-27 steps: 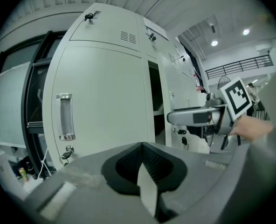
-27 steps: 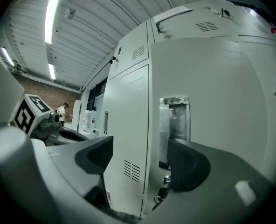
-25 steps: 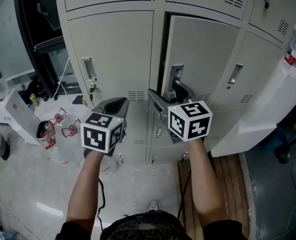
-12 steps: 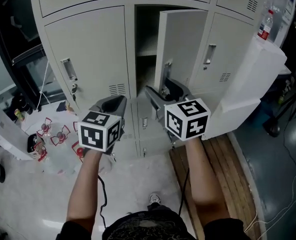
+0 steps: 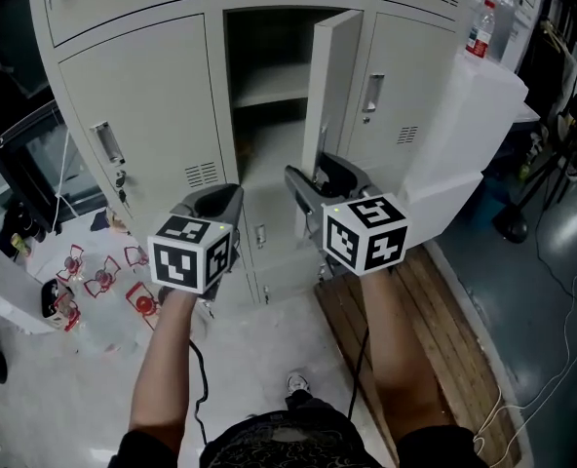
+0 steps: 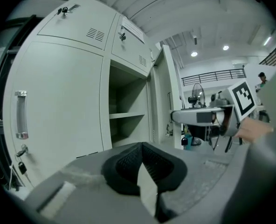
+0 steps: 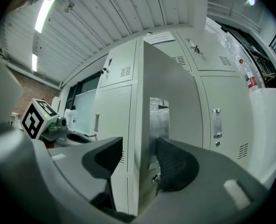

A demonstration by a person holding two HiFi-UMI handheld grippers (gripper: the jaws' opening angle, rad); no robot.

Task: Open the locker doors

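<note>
A bank of pale grey lockers fills the head view. The middle door (image 5: 332, 76) stands swung out to the right, baring a compartment with a shelf (image 5: 269, 81). My right gripper (image 5: 315, 172) straddles that door's free edge (image 7: 139, 101) just below its handle plate (image 7: 159, 120). Its jaws have just been closing; one jaw is on each side of the door, and a thin gap shows at the left jaw. My left gripper (image 5: 220, 195) hangs shut and empty before the lower lockers, left of the open door (image 6: 165, 97). The left door (image 5: 142, 105) is closed.
The right door (image 5: 396, 86) is closed, its handle (image 5: 372, 93) facing me. A white cabinet (image 5: 464, 125) with a bottle (image 5: 480, 29) on top stands right of the lockers. Wooden boards (image 5: 415, 300) lie under my right arm. Small red-and-clear items (image 5: 103, 281) clutter the floor at left.
The middle door has swung from barely ajar to wide open, with my right gripper staying at its edge. Both grippers have shifted along with it, and the right jaws stand narrower.
</note>
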